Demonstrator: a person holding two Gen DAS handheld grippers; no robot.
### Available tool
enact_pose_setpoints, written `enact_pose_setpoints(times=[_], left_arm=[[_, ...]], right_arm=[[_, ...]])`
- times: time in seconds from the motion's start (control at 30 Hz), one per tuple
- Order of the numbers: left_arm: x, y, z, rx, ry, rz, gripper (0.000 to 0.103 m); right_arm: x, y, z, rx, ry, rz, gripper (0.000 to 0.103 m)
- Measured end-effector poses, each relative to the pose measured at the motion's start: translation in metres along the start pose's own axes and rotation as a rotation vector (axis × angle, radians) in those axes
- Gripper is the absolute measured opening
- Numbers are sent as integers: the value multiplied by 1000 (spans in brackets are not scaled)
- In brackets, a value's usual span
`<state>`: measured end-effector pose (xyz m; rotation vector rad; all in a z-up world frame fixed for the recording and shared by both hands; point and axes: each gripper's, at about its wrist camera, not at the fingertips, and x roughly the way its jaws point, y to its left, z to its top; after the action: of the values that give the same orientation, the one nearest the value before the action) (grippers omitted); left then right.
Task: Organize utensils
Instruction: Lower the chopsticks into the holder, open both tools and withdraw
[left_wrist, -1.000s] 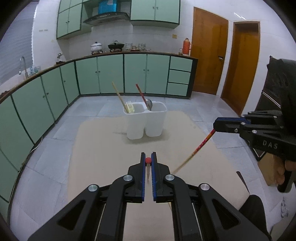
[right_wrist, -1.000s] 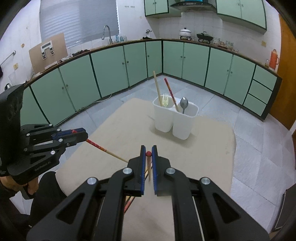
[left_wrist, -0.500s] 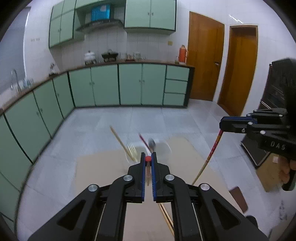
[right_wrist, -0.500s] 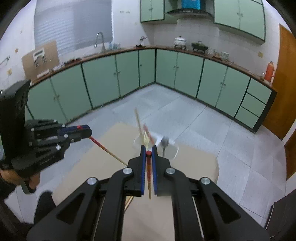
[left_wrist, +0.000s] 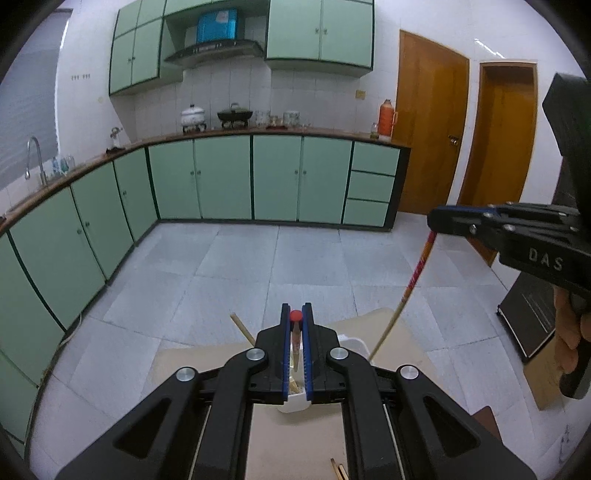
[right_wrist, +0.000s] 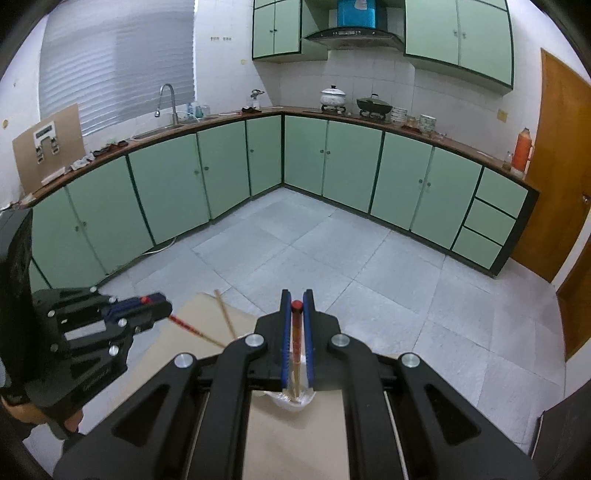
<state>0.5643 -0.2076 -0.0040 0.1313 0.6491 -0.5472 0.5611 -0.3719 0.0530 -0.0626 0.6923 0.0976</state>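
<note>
My left gripper (left_wrist: 295, 319) is shut on a red-topped chopstick (left_wrist: 295, 315) that hangs down between the fingers over the white utensil holder (left_wrist: 354, 345), which is mostly hidden behind the gripper. My right gripper (right_wrist: 296, 308) is shut on a second red-topped chopstick (right_wrist: 296, 332), whose lower end reaches the holder (right_wrist: 291, 400). In the left wrist view the right gripper (left_wrist: 436, 221) holds its chopstick (left_wrist: 410, 284) slanting down toward the holder. In the right wrist view the left gripper (right_wrist: 162, 306) shows with its chopstick (right_wrist: 188, 326). A wooden handle (left_wrist: 242, 328) sticks out of the holder.
The holder stands on a beige table (left_wrist: 291, 443) in a kitchen with green cabinets (left_wrist: 221, 181) and a grey tiled floor. More chopsticks (left_wrist: 338, 470) lie at the table's near edge. A dark cabinet (left_wrist: 528, 314) stands to the right.
Both grippers have lifted and moved toward the holder, tilting the chopsticks upright. The holder has dropped from mid-view to below the fingers.
</note>
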Motion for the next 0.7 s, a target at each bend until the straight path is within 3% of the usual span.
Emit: enact_pose_setpoints(times=[0.27, 0.3, 0.33, 0.4, 0.57, 0.7], left_arm=[[45, 11, -44, -12, 106, 3, 8], [43, 12, -49, -12, 107, 2, 12], [41, 14, -51, -12, 105, 2, 17], [31, 18, -55, -22, 90, 2, 32], [-13, 30, -63, -36, 30, 13, 37], [-53, 29, -96, -24, -15, 27, 50]], right_arm=[[57, -11, -44, 57, 87, 23, 8], [56, -12, -51, 61, 84, 31, 15], [53, -12, -57, 62, 74, 31, 24], [42, -11, -67, 65, 53, 28, 27], [-6, -14, -102, 94, -7, 61, 30], [-49, 1, -165, 65, -44, 71, 35]])
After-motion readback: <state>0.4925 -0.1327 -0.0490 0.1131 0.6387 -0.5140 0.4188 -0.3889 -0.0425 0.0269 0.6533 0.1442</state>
